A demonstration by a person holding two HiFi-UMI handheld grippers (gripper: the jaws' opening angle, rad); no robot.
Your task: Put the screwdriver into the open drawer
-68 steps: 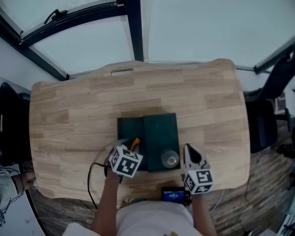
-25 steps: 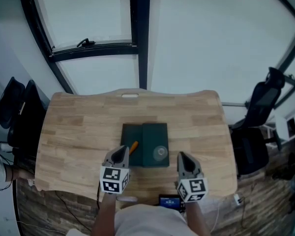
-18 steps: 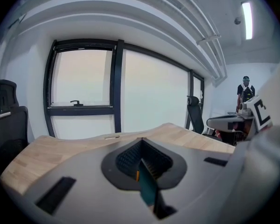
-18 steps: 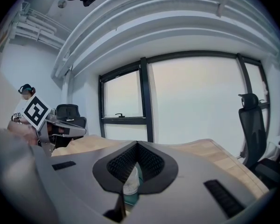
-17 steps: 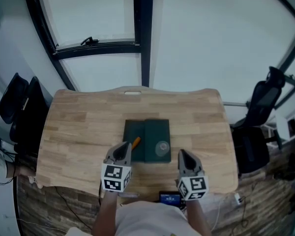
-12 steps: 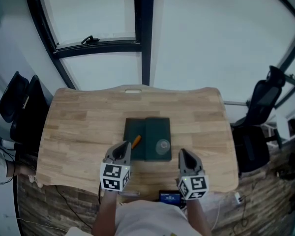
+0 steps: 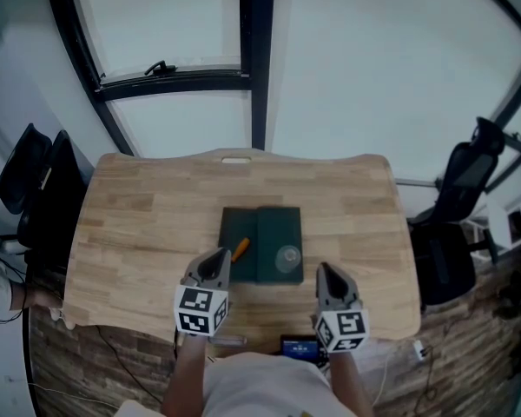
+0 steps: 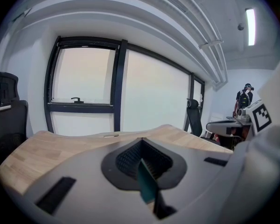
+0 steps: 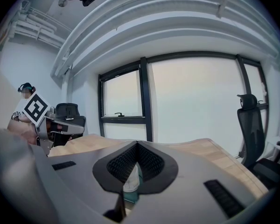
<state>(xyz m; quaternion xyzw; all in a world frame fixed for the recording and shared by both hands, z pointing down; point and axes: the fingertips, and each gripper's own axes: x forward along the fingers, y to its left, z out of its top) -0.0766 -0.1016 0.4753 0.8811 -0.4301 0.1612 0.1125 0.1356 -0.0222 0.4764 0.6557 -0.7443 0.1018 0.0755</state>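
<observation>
- where's the screwdriver [image 7: 240,249]?
- in the drawer [image 7: 229,231], just past the left gripper [image 7: 215,266]. it has an orange handle and lies slanted.
- and the right gripper [image 7: 327,278]?
- closed tight like the left one. both hold nothing.

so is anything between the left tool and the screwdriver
Nothing visible. The screwdriver seems to lie in the open drawer, just past the left tool; the clear cup stands off to the right.
</observation>
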